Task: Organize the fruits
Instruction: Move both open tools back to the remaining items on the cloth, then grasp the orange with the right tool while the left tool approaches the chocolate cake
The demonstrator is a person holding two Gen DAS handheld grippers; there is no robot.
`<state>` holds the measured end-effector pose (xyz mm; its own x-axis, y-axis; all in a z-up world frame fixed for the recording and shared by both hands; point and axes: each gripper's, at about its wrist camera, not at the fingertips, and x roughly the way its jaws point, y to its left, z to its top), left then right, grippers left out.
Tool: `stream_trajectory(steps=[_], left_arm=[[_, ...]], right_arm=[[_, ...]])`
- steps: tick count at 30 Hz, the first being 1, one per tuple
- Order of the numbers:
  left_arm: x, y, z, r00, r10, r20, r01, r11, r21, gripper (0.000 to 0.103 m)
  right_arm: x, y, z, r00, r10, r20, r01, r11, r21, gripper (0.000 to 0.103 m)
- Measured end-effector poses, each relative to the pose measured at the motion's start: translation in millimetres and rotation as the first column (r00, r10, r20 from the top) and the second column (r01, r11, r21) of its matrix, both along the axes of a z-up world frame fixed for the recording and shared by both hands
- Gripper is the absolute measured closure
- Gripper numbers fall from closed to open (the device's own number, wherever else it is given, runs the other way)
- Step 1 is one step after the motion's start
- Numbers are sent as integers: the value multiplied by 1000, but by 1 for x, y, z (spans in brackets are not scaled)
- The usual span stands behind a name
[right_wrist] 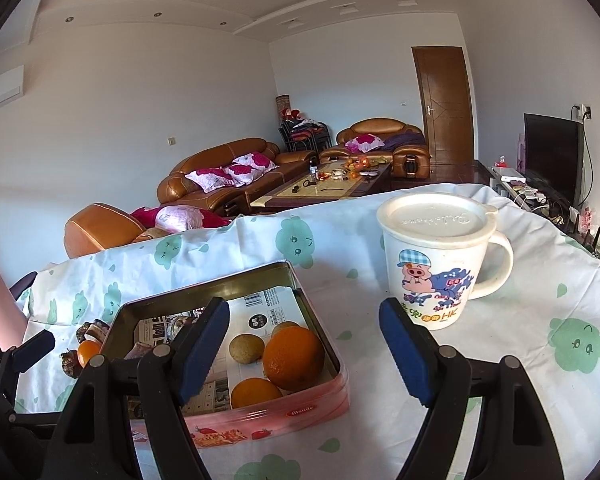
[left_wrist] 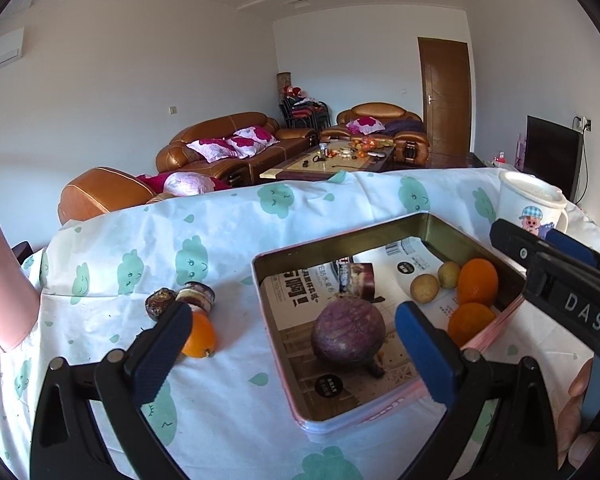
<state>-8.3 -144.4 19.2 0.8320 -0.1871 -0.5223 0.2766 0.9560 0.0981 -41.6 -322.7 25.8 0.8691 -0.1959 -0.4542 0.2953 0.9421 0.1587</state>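
Observation:
A pink rectangular tin [left_wrist: 384, 424] lined with printed paper sits on the clouded tablecloth. In it lie a dark purple round fruit [left_wrist: 348, 332], two oranges [left_wrist: 477, 282] [left_wrist: 470, 320] and two small yellowish fruits [left_wrist: 424, 288]. My left gripper [left_wrist: 292, 350] is open and empty, hovering over the tin's near left corner. Outside the tin, to its left, lie a small orange [left_wrist: 199, 335] and two dark wrinkled fruits [left_wrist: 160, 304] [left_wrist: 196, 295]. My right gripper [right_wrist: 304, 354] is open and empty over the tin's right edge [right_wrist: 340, 364], near the large orange [right_wrist: 294, 358].
A white lidded cartoon mug [right_wrist: 436, 258] stands right of the tin. A pink object [left_wrist: 4, 280] stands at the far left. The table's far edge drops toward sofas and a coffee table [left_wrist: 328, 162].

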Motion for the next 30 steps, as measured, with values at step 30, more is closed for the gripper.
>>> stream_trajectory(steps=[30], left_arm=[[29, 106, -6, 984, 176, -43, -175, 984, 24, 0]], right_arm=[[9, 133, 0, 981, 190, -22, -191, 980, -50, 24]])
